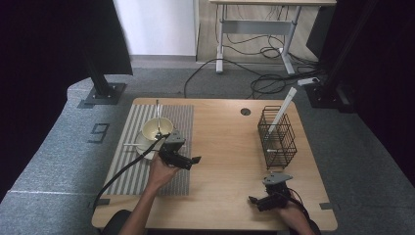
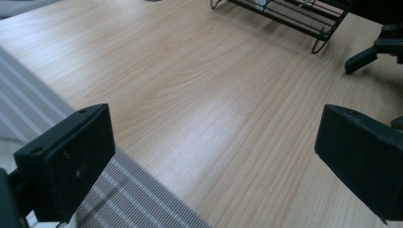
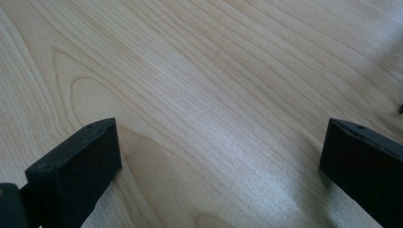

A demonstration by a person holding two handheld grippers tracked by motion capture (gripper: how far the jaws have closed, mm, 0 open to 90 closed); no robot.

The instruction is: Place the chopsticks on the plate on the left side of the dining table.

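Wooden table (image 1: 225,147): cream bowl (image 1: 156,128) on striped mat (image 1: 181,122), just behind left gripper (image 1: 192,160), jaws parted, empty, pointed away; right gripper (image 1: 254,200) likewise agape, well apart; utensil inside, probably.

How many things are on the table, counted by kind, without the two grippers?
Bowl: 1
Plate: 1
Striped mat: 1
Wire basket: 1
Long white utensil in the basket: 1
Utensil in the bowl: 1
Total: 6
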